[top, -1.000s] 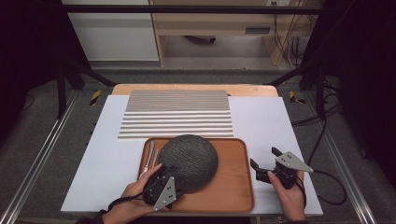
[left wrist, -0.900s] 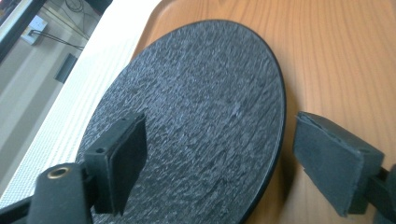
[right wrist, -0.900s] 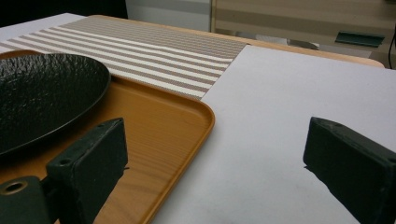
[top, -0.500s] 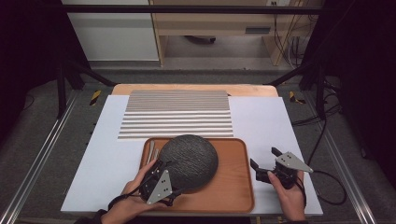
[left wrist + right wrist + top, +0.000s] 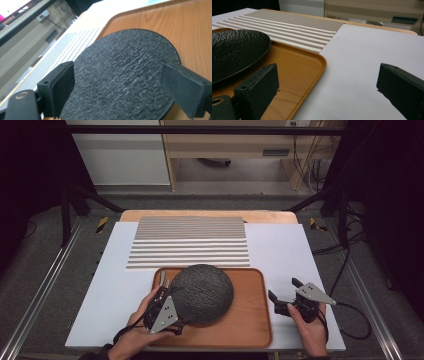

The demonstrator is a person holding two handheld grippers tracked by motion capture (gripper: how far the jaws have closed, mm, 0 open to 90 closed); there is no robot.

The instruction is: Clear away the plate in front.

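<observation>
A: Plate (image 5: 201, 292), dark and rough-textured, lies on a wooden tray (image 5: 250, 320) at the near middle of the table in the high view. What surrounds it?

B: The tray sits on a white sheet (image 5: 280, 250). Just beyond it, a striped mat (image 5: 190, 242) stretches toward the far side. Two chopsticks (image 5: 163, 279) lie on the tray at the plate's left edge.

A: Where are the grippers?

B: The left gripper (image 5: 167, 297) is at the plate's near left rim, in a hand (image 5: 137, 335) that comes in from the near edge. The right gripper (image 5: 284, 292) hovers over the white sheet just right of the tray, apart from the plate.

A: What does the left gripper view show?

B: The plate (image 5: 125, 75) lies ahead between and beyond the two black jaws of the left gripper (image 5: 117, 92). The jaws stand wide and have just been opening; their pads do not press on the plate. The tray (image 5: 175, 22) and the mat (image 5: 62, 55) lie beyond.

A: And the right gripper view?

B: The right gripper (image 5: 328, 87) has its jaws spread wide, with nothing between them but the white sheet (image 5: 367, 55). The tray's corner (image 5: 312, 62) is at the left, with the plate (image 5: 234, 52) on it, and the mat (image 5: 294, 25) is farther off.
</observation>
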